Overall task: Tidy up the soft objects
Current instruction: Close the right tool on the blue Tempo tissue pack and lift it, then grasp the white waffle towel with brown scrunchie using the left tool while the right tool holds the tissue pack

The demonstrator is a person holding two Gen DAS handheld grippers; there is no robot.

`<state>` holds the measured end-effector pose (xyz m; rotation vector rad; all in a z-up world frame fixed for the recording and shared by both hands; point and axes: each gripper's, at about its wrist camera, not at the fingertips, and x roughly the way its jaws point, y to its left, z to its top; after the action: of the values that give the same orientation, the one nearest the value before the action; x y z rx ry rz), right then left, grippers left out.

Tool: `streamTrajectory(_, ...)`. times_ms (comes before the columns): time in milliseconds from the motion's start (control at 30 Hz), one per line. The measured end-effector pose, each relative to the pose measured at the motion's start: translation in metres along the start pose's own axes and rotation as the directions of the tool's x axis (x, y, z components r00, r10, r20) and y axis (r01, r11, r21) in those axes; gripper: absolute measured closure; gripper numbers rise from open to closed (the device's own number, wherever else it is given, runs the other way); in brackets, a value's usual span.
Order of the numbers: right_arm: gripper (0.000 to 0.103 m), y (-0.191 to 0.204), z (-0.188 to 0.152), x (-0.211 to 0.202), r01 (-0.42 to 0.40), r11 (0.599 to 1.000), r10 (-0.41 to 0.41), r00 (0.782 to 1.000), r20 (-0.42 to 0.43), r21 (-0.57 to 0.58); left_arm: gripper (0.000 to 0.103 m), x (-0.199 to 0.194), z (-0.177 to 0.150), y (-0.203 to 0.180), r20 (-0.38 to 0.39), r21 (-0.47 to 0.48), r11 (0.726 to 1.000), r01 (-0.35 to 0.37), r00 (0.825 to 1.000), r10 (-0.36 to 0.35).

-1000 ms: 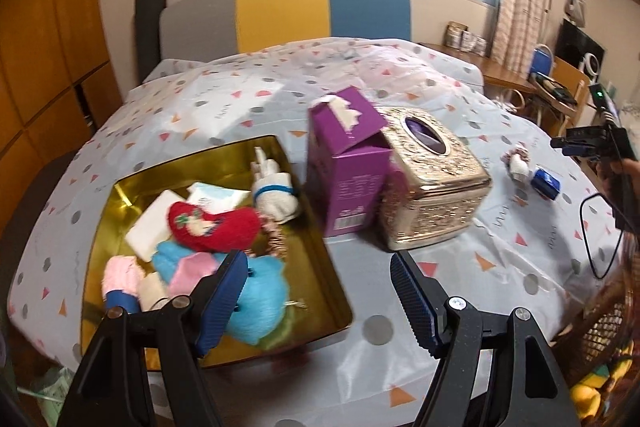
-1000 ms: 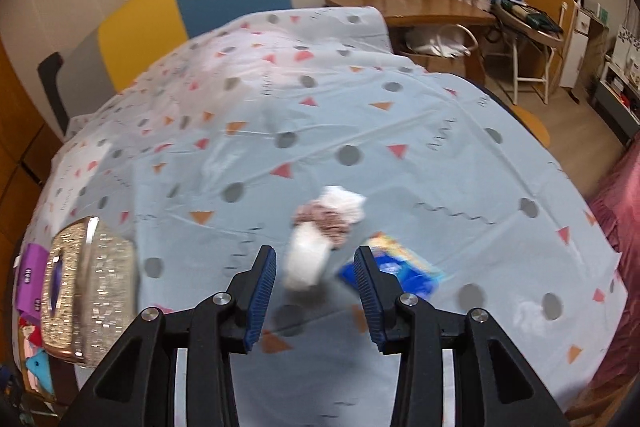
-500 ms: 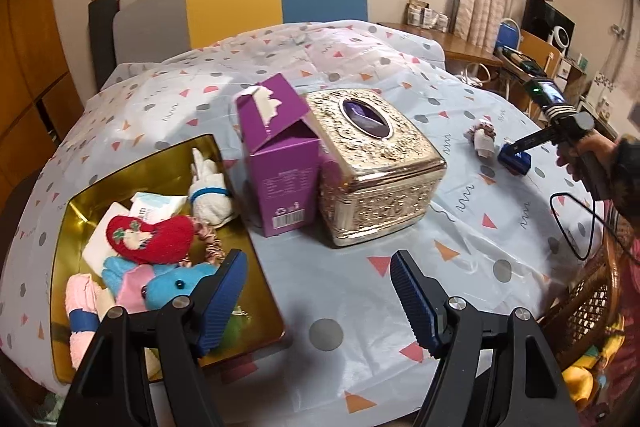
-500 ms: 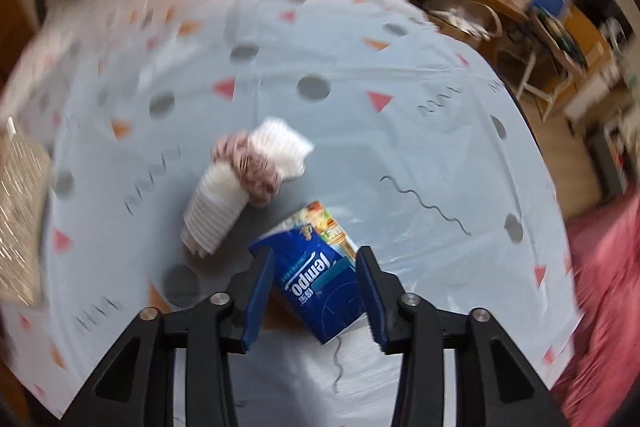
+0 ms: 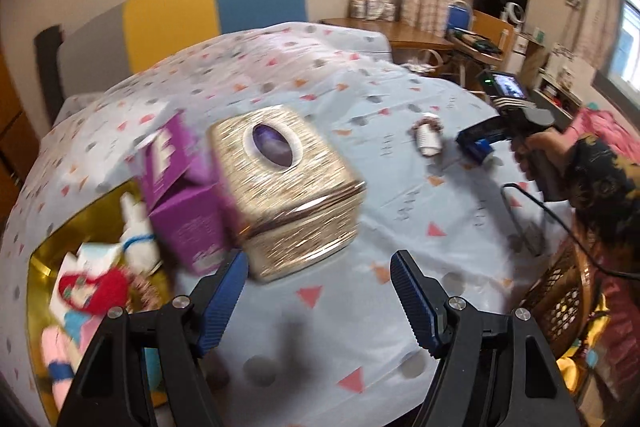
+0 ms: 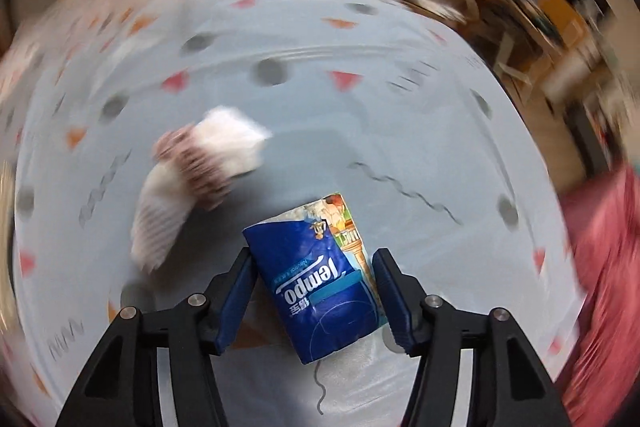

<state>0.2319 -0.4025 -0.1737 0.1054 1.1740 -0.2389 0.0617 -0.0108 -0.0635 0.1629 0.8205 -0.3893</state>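
Observation:
A blue Tempo tissue pack (image 6: 320, 287) lies on the dotted tablecloth between the jaws of my right gripper (image 6: 314, 259). Those jaws are closing, and a gap still shows at the right pad. A rolled white cloth with a brownish scrunchie (image 6: 200, 167) lies just left of the pack. In the left wrist view the same cloth (image 5: 428, 139) and pack (image 5: 478, 149) sit at the far right under the right gripper (image 5: 476, 143). My left gripper (image 5: 318, 267) is open with nothing in it, hovering over the table in front of the gold tissue box (image 5: 288, 187). A gold tray (image 5: 40, 259) at the left holds several soft toys.
A purple carton (image 5: 184, 211) stands between tray and gold tissue box. A hand (image 5: 536, 155) holds the right gripper, with a black cable (image 5: 532, 211) trailing over the table edge. A wicker basket (image 5: 560, 299) sits below the right edge. A chair stands behind the table.
My right gripper has sunk and shifted from the white cloth to straddle the tissue pack, with its jaws wider than at first. My left gripper has swung right, away from the tray.

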Motion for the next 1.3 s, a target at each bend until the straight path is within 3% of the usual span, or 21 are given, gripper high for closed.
streamTrajectory(100,0.042,-0.013,0.0,0.003,0.018,0.998,-0.017,1.0,-0.019,0.053,0.028,0.009,0.021,-0.023,0.008,0.045,0.999,0.027,1.0,-0.027)
streamTrajectory(300,0.042,-0.01,-0.003,0.005,0.044,0.999,-0.043,0.999,-0.021,0.029,0.028,0.041,0.064,-0.069,-0.004,0.118,0.991,0.069,0.998,-0.069)
streamTrajectory(500,0.042,-0.012,0.0,0.012,0.021,0.998,-0.018,0.999,-0.051,0.057,0.028,0.096,0.094,-0.102,-0.065,0.16,0.983,0.088,0.995,-0.079)
streamTrajectory(700,0.043,-0.03,0.006,0.024,-0.029,0.992,0.04,0.995,-0.091,0.119,0.028,0.153,0.113,-0.114,-0.136,0.116,0.986,0.122,0.985,-0.106)
streamTrajectory(933,0.044,-0.031,0.008,0.024,-0.02,0.993,0.032,0.995,-0.098,0.118,0.029,0.212,0.14,-0.137,-0.17,0.144,0.982,0.12,0.981,-0.094)
streamTrajectory(1100,0.044,-0.031,0.011,0.026,-0.01,0.992,0.023,0.995,-0.102,0.122,0.029,0.247,0.152,-0.155,-0.223,0.151,0.975,0.161,0.967,-0.125)
streamTrajectory(1300,0.044,-0.027,0.011,0.028,-0.002,0.993,0.014,0.995,-0.102,0.119,0.041,0.291,0.159,-0.173,-0.283,0.179,0.969,0.171,0.952,-0.116)
